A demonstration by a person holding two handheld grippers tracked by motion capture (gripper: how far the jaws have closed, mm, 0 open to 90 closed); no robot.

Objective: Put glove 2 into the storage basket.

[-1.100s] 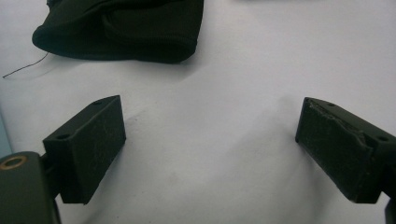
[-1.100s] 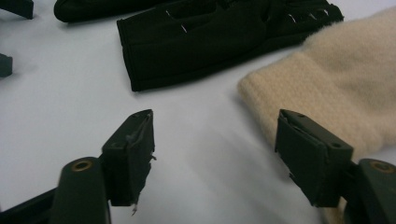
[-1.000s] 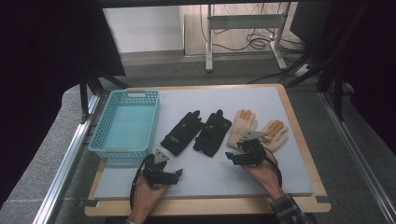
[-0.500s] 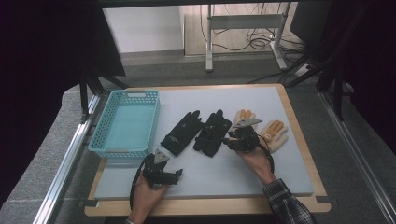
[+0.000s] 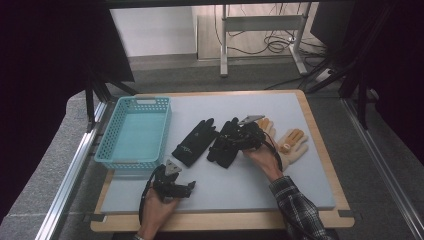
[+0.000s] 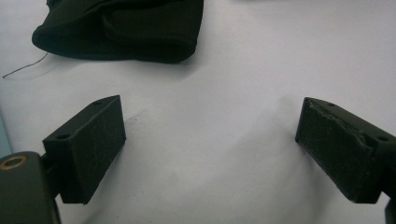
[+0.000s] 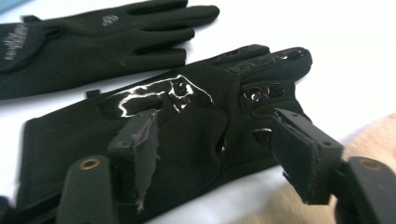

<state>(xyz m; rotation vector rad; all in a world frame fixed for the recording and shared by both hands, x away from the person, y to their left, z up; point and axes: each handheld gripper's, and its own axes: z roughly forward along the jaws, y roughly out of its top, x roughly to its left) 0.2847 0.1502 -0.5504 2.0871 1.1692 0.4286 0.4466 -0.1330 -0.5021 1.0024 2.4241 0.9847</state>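
Note:
Two black gloves lie side by side mid-table, the left black glove (image 5: 194, 142) and the right black glove (image 5: 223, 147). My right gripper (image 5: 234, 140) hovers over the right one. In the right gripper view that glove (image 7: 187, 116), with glossy grip patches, lies under and between the spread jaws of the right gripper (image 7: 217, 149); the pads do not press on it. These jaws have just been opening. My left gripper (image 5: 189, 186) rests near the front edge, open over bare mat. In the left gripper view, the left gripper (image 6: 210, 144) is empty, with a black glove cuff (image 6: 126, 28) ahead.
A teal basket (image 5: 106, 155) stands at the left of the white mat. Two tan gloves lie right of the black pair, one (image 5: 294, 144) in plain sight, the other (image 5: 266, 124) partly under my right hand. The wooden table edge (image 5: 320, 150) runs along the right.
My right hand has moved left and away from me, from the tan gloves to the right black glove. The left hand has stayed put.

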